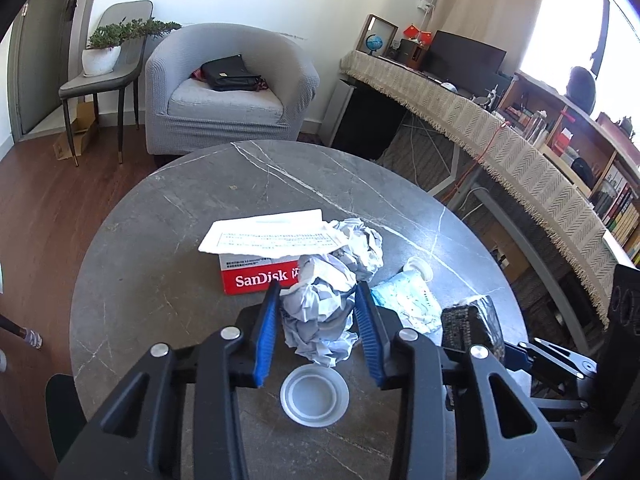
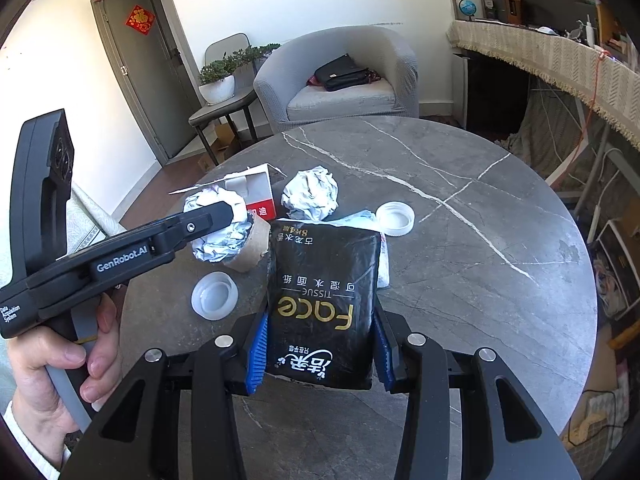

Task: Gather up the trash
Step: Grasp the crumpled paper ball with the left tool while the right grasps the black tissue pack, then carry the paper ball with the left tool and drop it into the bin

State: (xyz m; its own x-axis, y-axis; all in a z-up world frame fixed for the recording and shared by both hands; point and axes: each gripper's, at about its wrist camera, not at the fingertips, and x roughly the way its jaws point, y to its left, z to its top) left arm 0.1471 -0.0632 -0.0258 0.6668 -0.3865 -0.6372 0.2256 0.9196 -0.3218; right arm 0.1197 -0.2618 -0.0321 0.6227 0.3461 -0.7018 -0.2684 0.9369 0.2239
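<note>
Clamping a black face-tissue pack [image 2: 324, 304] at lower centre, right claw [image 2: 320, 350] part open, left claw [image 1: 316, 320] pinching a crumpled paper ball [image 1: 318, 308] above the grey marble surface [image 1: 160, 240].

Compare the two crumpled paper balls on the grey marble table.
The near crumpled white paper ball sits between the left tongs' blue pads, beside a brown cardboard tube; the far crumpled white paper ball lies free, past the tongs and next to the red-and-white SanDisk box. Both are white, wadded and similar in size.
</note>
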